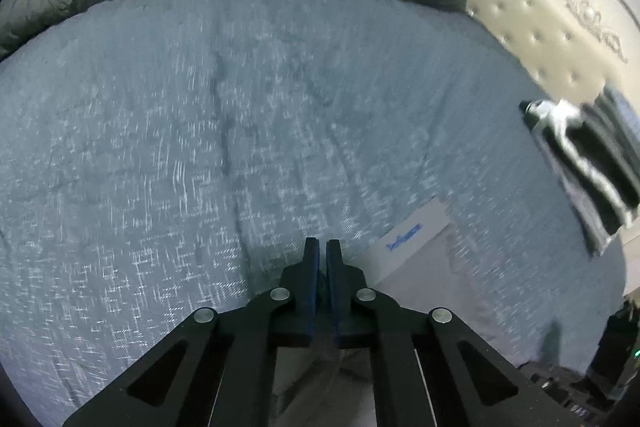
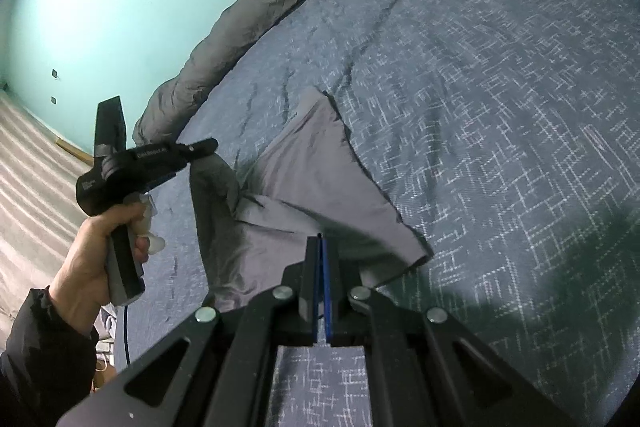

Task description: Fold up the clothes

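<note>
Tools both clenched: the right tool [image 2: 321,241] pins the grey shirt's [image 2: 320,183] near edge, the left tool [image 2: 200,147] lifts its far corner above the bed [image 2: 500,87], apparently to fold it over.

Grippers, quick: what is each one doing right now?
Left gripper: closed, pinching a raised edge of the grey garment.
Right gripper: closed, apparently on the garment's near edge.
</note>
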### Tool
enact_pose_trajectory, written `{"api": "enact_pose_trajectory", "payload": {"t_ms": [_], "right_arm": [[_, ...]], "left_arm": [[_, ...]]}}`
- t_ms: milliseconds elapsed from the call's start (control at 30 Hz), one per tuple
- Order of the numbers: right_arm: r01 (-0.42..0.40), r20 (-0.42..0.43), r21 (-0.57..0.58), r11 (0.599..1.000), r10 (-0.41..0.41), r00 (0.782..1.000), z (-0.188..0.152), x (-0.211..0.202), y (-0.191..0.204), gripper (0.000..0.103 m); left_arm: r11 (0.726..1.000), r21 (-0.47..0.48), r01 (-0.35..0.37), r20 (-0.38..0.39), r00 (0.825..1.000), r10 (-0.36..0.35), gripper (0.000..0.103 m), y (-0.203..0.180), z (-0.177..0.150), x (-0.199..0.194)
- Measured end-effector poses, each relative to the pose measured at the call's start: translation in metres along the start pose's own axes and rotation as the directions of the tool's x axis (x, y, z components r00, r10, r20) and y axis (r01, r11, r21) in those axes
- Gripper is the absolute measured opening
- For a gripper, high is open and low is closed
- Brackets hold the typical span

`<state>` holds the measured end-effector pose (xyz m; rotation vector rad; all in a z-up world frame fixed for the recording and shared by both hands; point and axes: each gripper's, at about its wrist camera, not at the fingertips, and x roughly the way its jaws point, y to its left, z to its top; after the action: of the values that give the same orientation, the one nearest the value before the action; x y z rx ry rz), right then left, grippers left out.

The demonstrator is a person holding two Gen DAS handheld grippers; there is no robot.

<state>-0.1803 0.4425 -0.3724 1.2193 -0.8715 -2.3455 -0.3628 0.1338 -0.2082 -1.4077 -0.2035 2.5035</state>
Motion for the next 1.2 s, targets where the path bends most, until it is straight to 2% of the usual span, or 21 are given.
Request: {"api": "enact_pose_trajectory", "payload": {"t_ms": [167,600,767,833,967,1133,1200], "right_arm": [[-0.01,0.027,0.01,1.0,0.01,1.0,0.0,-0.016,-0.004,0.001],[0.002,0.024,0.096,0.995,-0.004,1.0,-0.006,-0.024,-0.032,0.001],[0.008,0.05,0.084,0.996,-0.012,0.999,-0.005,-0.034,-0.033,0.001],[0.01,0.062,0.073,0.997,-0.015,0.998,-0.004,-0.039,-0.033,0.001],[0.01,0.035,0.094,0.996,-0.014,0.999,-0.006,-0.031,-0.037,0.001],[0.015,0.026,0.085,0.996,-0.017,1.0,-0.01,-0.031,-0.035,0.001],[0.014,0.024,0.091,0.996,-0.017,1.0,-0.01,-0.03,-0.037,0.001]], "left_arm": [[1.0,0.021,0.011,0.016,1.0,-0.012,0.004,-0.017,0.016,-0.005],[0.993,0.107,0.057,-0.052,0.997,-0.052,0.004,-0.081,0.044,0.048],[0.985,0.144,0.091,-0.019,0.996,-0.089,0.004,-0.101,0.049,0.041],[0.981,0.177,0.085,-0.015,0.996,-0.084,0.004,-0.11,0.05,0.04],[0.985,0.163,0.063,-0.06,0.997,-0.053,0.004,-0.106,0.047,0.052],[0.99,0.13,0.051,-0.142,0.989,-0.032,0.005,-0.098,0.036,0.068],[0.992,0.12,0.036,-0.153,0.988,-0.017,0.014,-0.093,0.033,0.072]]}}
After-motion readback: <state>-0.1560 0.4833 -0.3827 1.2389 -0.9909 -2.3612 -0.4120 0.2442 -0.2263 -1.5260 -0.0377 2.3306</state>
